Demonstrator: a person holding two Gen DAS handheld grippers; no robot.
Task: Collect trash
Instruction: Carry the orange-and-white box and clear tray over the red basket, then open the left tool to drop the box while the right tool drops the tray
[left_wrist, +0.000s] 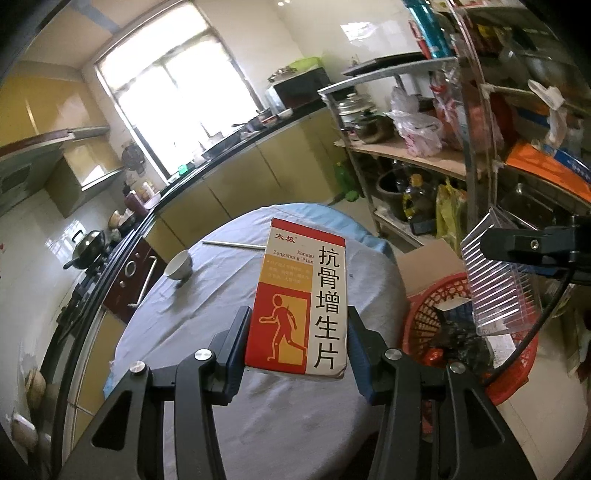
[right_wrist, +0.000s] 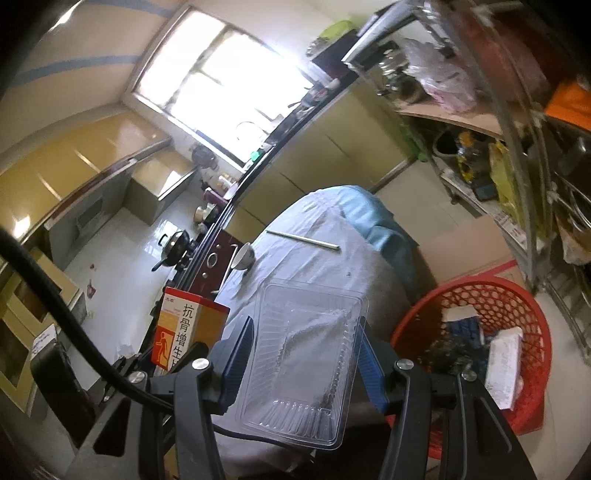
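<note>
Cardboard, glossy and printed red, orange and white with black characters, makes up the medicine box (left_wrist: 299, 299), which the left gripper (left_wrist: 299, 339) clenches by its long edges between blue-padded fingers (left_wrist: 236, 354), lifted above the table (left_wrist: 207, 406). Seen from the right wrist, the same box sits at nine o'clock of that view. Clear, thin, ribbed plastic forms the rectangular tray (right_wrist: 306, 362), pinched across its width by the right gripper (right_wrist: 306, 365), whose blue pads (right_wrist: 369, 365) press both side walls; from the left wrist it hangs at three o'clock, tilted, above the red basket (left_wrist: 417, 310). That basket is round, of open plastic lattice, standing on the floor just beside the table at four o'clock; it holds a white box, a blue-and-white carton and dark crumpled scraps. A wrinkled pale grey-blue cloth covers the table. Farther out on it, at eleven o'clock, lies a small white ceramic bowl (left_wrist: 179, 264), tipped on its side, and beyond it at twelve a slim metal rod (left_wrist: 232, 244) lies flat. Farther still, a brown cardboard sheet (right_wrist: 465, 240) stands behind the basket.
</note>
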